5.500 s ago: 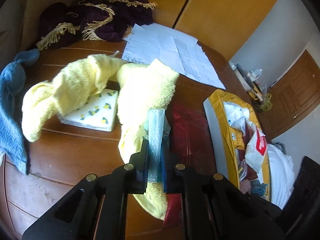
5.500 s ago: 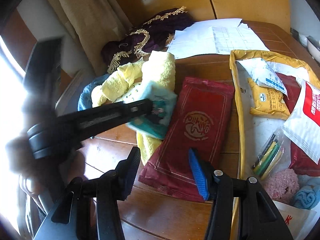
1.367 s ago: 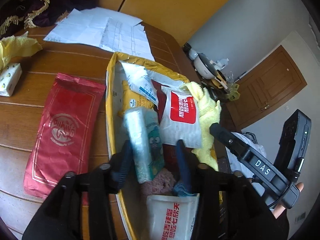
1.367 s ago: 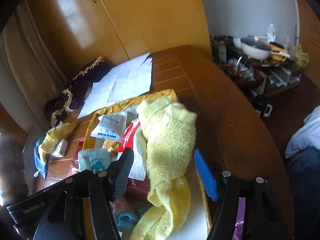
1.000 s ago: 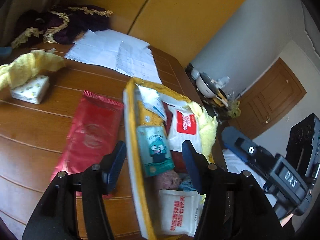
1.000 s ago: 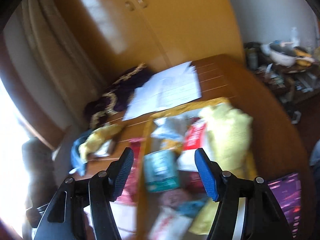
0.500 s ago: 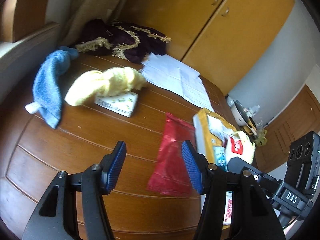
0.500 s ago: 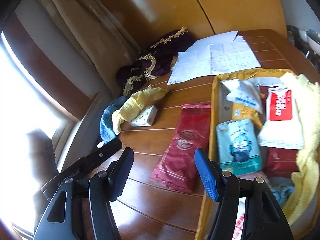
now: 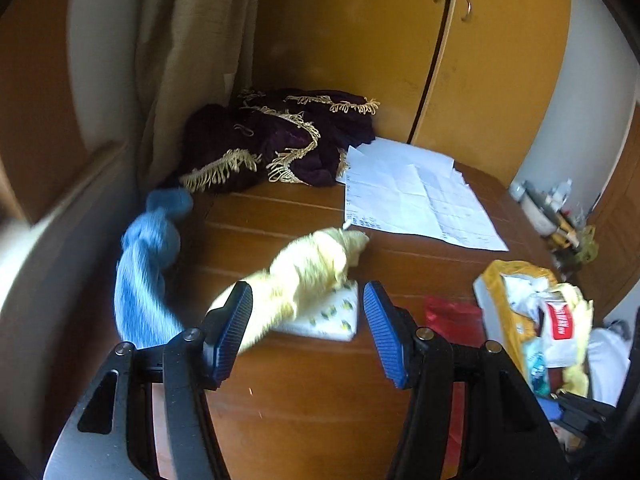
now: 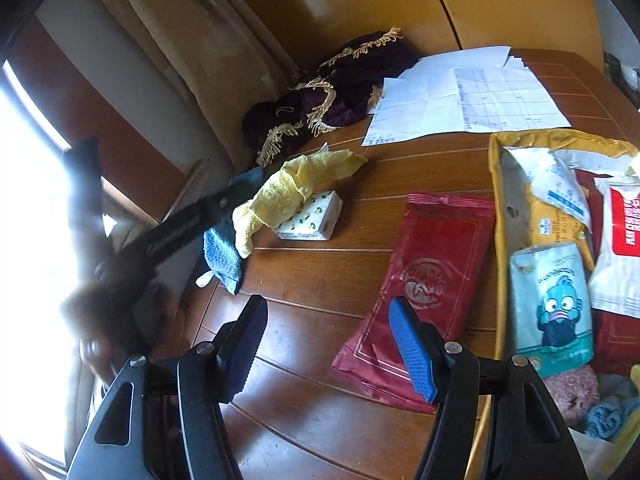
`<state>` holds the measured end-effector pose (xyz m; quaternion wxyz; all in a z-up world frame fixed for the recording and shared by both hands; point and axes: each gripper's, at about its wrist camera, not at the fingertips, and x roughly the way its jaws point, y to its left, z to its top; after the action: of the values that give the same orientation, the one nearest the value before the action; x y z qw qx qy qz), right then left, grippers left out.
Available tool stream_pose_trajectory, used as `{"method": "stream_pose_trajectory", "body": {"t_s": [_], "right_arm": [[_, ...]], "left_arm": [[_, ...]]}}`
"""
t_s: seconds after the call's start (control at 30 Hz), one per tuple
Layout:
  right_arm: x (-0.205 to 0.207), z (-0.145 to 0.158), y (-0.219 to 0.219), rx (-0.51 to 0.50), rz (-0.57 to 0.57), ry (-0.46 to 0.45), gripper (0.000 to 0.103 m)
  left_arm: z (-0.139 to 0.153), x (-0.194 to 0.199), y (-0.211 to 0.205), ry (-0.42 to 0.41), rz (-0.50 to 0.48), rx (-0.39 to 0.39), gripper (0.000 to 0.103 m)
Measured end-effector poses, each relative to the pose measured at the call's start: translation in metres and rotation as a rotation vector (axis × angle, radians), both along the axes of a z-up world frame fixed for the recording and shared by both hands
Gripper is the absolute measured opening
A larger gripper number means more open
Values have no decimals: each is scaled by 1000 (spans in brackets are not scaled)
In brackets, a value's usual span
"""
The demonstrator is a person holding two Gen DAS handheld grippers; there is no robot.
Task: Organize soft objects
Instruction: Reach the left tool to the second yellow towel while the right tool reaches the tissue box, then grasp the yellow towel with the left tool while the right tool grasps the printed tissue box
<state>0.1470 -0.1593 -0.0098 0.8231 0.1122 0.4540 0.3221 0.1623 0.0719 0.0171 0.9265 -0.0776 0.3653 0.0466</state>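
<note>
- Yellow towel: twisted into a long roll on the wooden desk. Long axis diagonal; far end points toward the white papers, near end droops toward the desk's left edge.
- Lower part of the roll draped over a white tissue pack with yellow print; pack partly covered.
- Blue towel: just left of the yellow roll, elongated, hanging at the desk edge. Motion-blurred in the left wrist view; mostly hidden behind the yellow roll in the right wrist view.
- Left claw: spread wide, empty, held above the desk with the yellow roll and tissue pack showing between the tips.
- Right claw: spread wide, empty, above bare desk beside the red flat pouch.
- Yellow-rimmed tray: right of the pouch, filled with packets, among them a pale cartoon-face tissue pack. Cut off by the frame edge in both views.
- Dark purple fringed cloth: heaped at the desk's far corner, beside the papers.
- Left side of the right wrist view washed out by window glare; detail there unreadable.
</note>
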Motion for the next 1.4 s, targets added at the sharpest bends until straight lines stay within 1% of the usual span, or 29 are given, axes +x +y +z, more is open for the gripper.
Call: {"method": "stream_pose_trajectory", "body": {"t_s": [0.07,0.13,0.17,0.23,0.33,0.4,0.43,0.5,0.63,0.67,0.73,0.9,1.07,1.2,1.27,1.4], "right_arm": [[2,-2,4,-2,6,1,65],[6,-5,6,-4,3,9,65],[8,-6,8,-3,5,16,65],[10,-9,11,-7,12,22,65],[11,-11,14,-7,17,25,65],[12,-14,15,-9,13,31,65],[12,-15,15,-11,15,34,65],[13,-17,15,-9,13,40,65],[12,-18,14,-10,15,45,65],[12,-16,14,-9,14,40,65],[11,-13,15,-10,13,30,65],[15,-6,25,-12,23,27,65],[33,-6,45,-2,26,89,66],[52,-10,66,2,14,137,66],[61,-11,79,-11,0,144,66],[78,-15,104,-57,0,139,66]], "left_arm": [[-1,19,-3,22,-49,53,57],[-5,35,-5,31,-64,108,57],[-11,46,-6,65,-95,125,57],[-23,64,-5,137,-126,135,57],[-39,72,-4,178,-144,139,57],[-46,72,-5,177,-129,153,55],[-48,70,-6,170,-117,158,48],[-47,67,-6,154,-99,161,44],[-47,59,-3,143,-78,148,40],[-46,58,1,142,-71,126,40],[-41,48,10,132,-53,52,40],[-22,-3,34,54,25,-123,40],[-20,-56,58,-18,109,-276,40],[-25,-85,75,-58,156,-381,40],[-27,-94,81,-69,174,-403,40],[-29,-101,87,-71,185,-403,40]]}}
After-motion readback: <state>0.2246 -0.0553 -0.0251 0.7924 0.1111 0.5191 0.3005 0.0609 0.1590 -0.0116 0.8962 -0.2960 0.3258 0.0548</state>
